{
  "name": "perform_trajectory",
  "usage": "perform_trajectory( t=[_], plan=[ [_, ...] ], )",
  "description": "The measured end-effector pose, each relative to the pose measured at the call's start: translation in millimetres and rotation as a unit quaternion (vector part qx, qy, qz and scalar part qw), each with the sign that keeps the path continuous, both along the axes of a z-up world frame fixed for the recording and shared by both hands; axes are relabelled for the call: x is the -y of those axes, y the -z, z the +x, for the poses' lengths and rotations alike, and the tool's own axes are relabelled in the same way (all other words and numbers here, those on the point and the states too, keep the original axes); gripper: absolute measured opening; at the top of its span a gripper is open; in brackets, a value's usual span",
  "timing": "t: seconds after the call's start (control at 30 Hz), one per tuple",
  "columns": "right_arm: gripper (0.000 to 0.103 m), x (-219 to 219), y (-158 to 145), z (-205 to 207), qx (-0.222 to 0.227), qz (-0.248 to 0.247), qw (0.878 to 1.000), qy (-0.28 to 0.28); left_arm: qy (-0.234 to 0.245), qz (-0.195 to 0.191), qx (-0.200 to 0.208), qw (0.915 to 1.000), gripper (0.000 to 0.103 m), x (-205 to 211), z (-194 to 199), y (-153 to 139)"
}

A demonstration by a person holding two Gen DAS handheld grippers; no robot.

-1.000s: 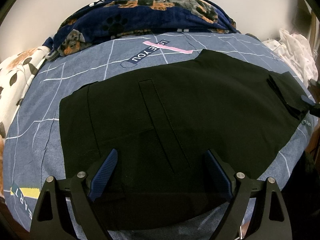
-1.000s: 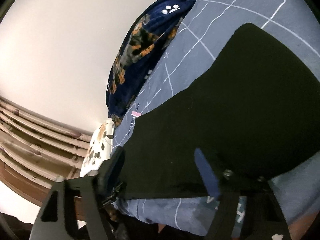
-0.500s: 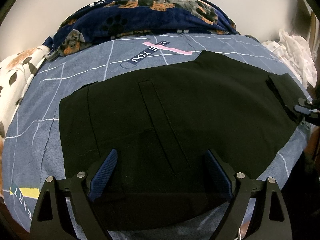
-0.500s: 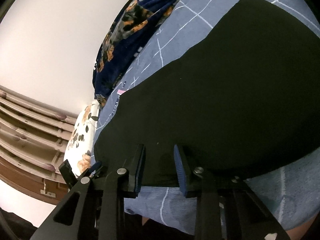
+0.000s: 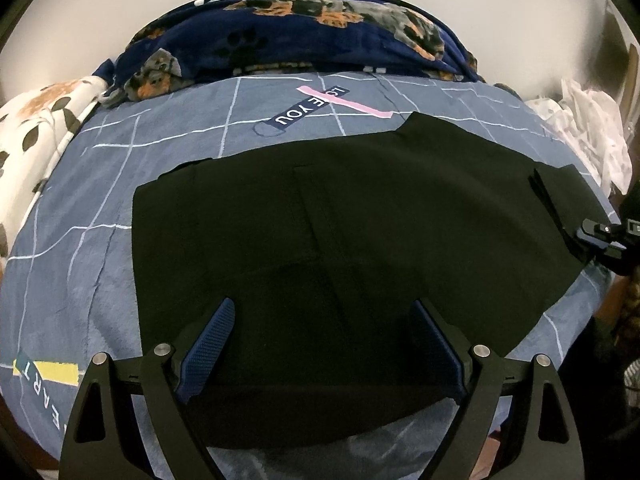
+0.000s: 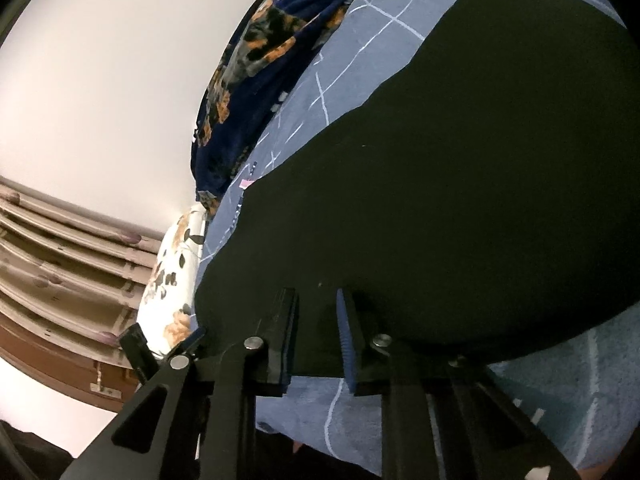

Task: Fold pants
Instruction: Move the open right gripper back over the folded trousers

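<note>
Black pants (image 5: 340, 232) lie flat, folded, on a blue-grey grid-patterned bedsheet (image 5: 80, 240). My left gripper (image 5: 320, 340) is open, hovering over the pants' near edge with its blue pads wide apart. My right gripper (image 6: 318, 332) is at the pants' (image 6: 440, 200) right end, its jaws nearly together around the black hem. It also shows at the right edge of the left wrist view (image 5: 600, 236), touching the folded end.
A navy dog-print blanket (image 5: 300, 40) is heaped at the far side by the wall. A white leaf-print pillow (image 5: 36, 132) lies at left, white cloth (image 5: 580, 128) at right. Wooden slats (image 6: 60, 264) show beyond the bed end.
My right gripper has closed from wide open to nearly shut at the pants' end and moved in onto the fabric. My left gripper has stayed still and open.
</note>
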State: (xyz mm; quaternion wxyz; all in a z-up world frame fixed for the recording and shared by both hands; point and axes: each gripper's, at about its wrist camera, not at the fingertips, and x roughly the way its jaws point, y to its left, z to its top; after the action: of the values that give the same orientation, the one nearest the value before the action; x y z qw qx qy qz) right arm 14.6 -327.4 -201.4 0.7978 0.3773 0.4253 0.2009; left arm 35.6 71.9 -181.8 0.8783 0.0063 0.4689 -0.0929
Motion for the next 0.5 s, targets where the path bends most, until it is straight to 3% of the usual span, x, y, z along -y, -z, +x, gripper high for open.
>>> perform_trajectory(
  t=[0.2,0.37,0.47,0.5],
  plan=[
    [0.024,3,-15,-2,0.018,0.003,1.0,0.003,-0.004,-0.001,0.002,1.0,0.089,-3,-3,-4],
    [0.027,-10,-39,-7,0.036,-0.104,0.994,-0.013,-0.009,-0.008,0.005,0.9999,0.089,-7,-4,-5],
    [0.034,-38,-49,-9,0.051,-0.198,0.978,-0.041,-0.01,-0.013,-0.001,0.9999,0.089,-9,-3,-2],
    [0.042,-47,-50,-9,0.054,-0.228,0.971,-0.049,-0.01,-0.014,-0.001,0.9999,0.089,-10,-4,-2]
  ],
)
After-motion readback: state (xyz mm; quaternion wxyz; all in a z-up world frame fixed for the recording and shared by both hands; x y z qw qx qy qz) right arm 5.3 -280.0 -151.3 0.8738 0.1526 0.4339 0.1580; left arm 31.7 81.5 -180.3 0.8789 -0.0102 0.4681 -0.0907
